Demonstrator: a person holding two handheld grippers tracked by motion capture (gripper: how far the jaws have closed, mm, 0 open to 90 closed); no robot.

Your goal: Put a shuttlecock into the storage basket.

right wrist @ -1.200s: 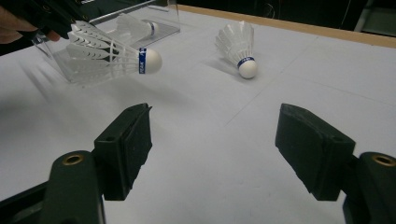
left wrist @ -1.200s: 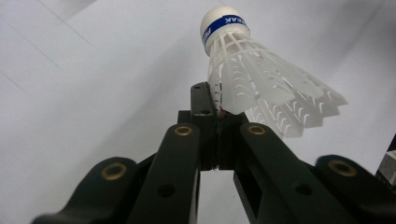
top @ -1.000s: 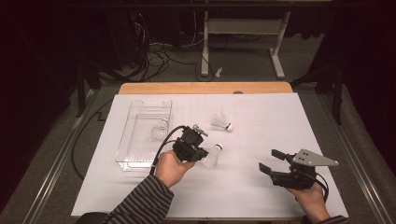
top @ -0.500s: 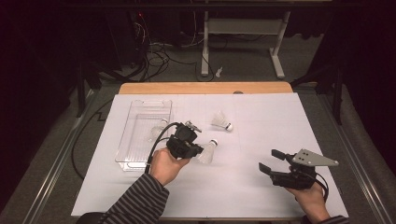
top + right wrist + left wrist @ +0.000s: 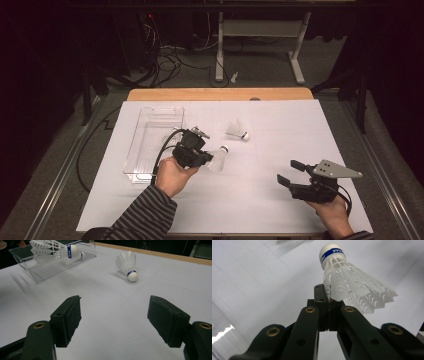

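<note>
Beside clear bin: left claw clamps shuttlecock skirt; right claw apart.

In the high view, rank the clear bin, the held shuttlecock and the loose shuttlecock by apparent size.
1. Clear bin.
2. Held shuttlecock and loose shuttlecock: they look alike, so no ranking; the left gripper hides part of the held one.
</note>
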